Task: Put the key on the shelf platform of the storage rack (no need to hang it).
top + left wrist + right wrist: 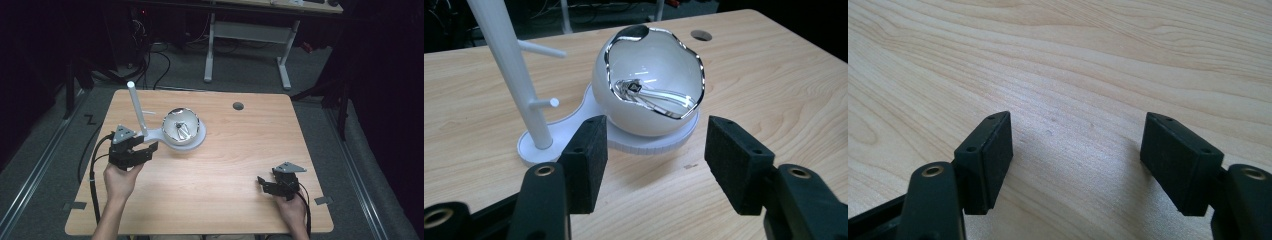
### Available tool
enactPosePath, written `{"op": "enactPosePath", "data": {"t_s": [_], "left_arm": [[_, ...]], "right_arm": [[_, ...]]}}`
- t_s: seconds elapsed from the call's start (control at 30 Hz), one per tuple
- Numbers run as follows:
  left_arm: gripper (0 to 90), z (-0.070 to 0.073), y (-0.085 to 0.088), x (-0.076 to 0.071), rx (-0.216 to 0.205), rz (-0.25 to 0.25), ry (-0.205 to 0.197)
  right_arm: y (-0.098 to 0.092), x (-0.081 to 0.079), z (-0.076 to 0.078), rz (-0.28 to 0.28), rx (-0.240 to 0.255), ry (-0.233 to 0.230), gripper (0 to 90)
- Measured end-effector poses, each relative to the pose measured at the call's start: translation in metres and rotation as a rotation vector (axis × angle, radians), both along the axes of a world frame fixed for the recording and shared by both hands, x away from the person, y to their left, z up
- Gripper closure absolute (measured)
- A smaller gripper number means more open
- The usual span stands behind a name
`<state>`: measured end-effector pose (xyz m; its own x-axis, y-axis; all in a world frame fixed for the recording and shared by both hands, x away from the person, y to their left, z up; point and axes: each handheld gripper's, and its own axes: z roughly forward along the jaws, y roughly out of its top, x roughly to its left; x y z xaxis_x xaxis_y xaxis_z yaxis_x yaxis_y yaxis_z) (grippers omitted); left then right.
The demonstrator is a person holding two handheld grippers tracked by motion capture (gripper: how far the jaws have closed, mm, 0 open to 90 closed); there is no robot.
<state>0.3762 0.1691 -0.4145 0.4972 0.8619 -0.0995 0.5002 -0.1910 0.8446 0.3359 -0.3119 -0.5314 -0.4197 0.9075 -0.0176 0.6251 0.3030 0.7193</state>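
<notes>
Both grippers, the left gripper (150, 148) and the right gripper (263, 184), are black, each topped by a grey three-cornered plate. Their jaws carry thick black foam pads (585, 160) on brass-eyed links. A black cable (93, 175) trails from each gripper.

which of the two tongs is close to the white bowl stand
The left tongs, open just short of the stand's base. The right tongs sit over bare table, far from the bowl.
</notes>
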Motion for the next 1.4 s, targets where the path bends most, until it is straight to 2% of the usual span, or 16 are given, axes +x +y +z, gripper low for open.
{"op": "enactPosePath", "data": {"t_s": [0.23,0.33,0.53,0.9,1.1,1.4], "left_arm": [[42.9,-0.006,0.001,-0.007,-0.016,0.001,0.005],[42.9,-0.007,0.002,-0.009,-0.041,-0.008,0.011],[42.8,-0.009,-0.003,-0.012,-0.043,-0.026,0.014],[42.8,-0.023,-0.011,-0.019,-0.064,-0.044,0.032],[42.8,-0.033,-0.022,-0.019,-0.038,-0.063,0.049],[42.9,-0.043,-0.028,-0.020,-0.032,-0.080,0.070]], "right_arm": [[0.000,0.000,0.000,0.003,0.000,0.001,29.5],[0.000,0.000,0.000,0.004,0.000,0.001,29.5],[0.000,0.000,0.000,0.004,0.000,0.001,29.5],[0.000,0.000,0.000,0.004,0.000,0.002,29.5],[0.000,0.000,0.000,0.005,0.000,0.001,29.5],[0.000,0.000,0.000,0.005,0.000,0.001,29.5]]}}
